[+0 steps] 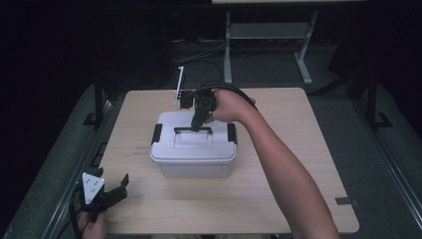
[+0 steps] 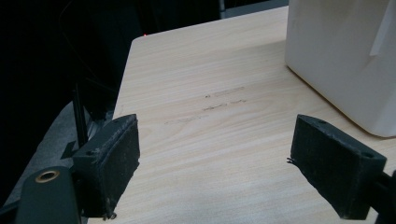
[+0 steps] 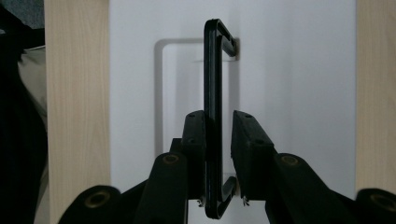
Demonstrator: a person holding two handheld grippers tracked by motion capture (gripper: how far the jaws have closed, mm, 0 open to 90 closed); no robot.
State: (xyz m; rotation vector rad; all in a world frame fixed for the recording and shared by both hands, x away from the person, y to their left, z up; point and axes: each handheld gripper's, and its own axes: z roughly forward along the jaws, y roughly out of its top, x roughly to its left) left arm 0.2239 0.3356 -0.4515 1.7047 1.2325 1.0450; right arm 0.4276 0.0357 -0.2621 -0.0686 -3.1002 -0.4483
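My left gripper (image 1: 110, 193) idles at the bench's (image 1: 278, 199) near corner, jaws wide open and empty. Mid-bench, the white box (image 1: 194, 158) sits with its lid on; my right gripper (image 3: 219, 140) straddles its raised black handle (image 3: 212, 74), one pad touching, the other just clear, so lifting remains.

A wooden table (image 1: 278, 199); perhaps a desk frame (image 1: 268, 35) behind.

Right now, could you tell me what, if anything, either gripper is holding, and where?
Nothing is gripped: the right gripper straddles the box's black handle, a gap beside one pad; left gripper empty.
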